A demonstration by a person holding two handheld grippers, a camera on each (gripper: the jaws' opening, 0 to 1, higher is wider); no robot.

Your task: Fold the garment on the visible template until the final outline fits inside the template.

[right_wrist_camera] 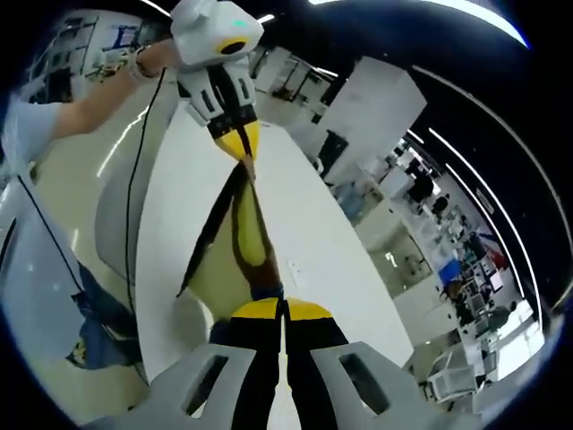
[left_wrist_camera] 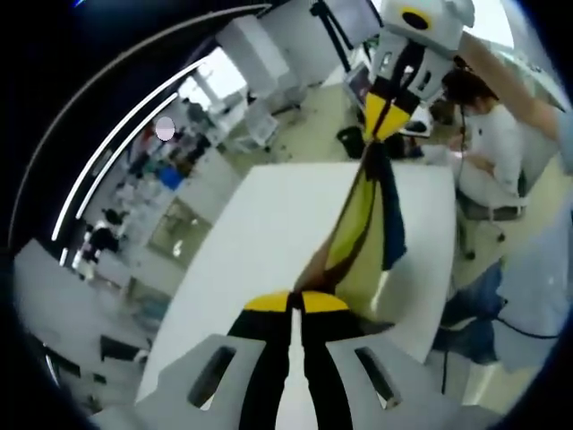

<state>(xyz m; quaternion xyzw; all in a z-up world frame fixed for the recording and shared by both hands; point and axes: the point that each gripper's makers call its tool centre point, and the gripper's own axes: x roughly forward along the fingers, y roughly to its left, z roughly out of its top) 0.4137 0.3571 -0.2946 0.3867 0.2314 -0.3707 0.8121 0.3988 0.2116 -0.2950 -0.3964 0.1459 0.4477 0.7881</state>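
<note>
A yellow and dark blue garment [left_wrist_camera: 369,210] hangs stretched in the air above the white table [left_wrist_camera: 260,233]. My left gripper [left_wrist_camera: 295,300] is shut on its near end. At the far end, my right gripper [left_wrist_camera: 382,134] pinches the cloth between its yellow tips. In the right gripper view the same garment [right_wrist_camera: 243,224] runs from my right gripper [right_wrist_camera: 282,307], shut on it, up to the left gripper [right_wrist_camera: 243,150], over the table [right_wrist_camera: 304,233]. A dark flap droops from the cloth on one side. I cannot make out a template on the table.
A person in white [left_wrist_camera: 488,134] sits beyond the table's far end. A person's arm [right_wrist_camera: 89,85] reaches to the left gripper. White cabinets [left_wrist_camera: 295,45] and desks [right_wrist_camera: 376,107] stand around the table. A black cable [right_wrist_camera: 134,179] hangs near the table edge.
</note>
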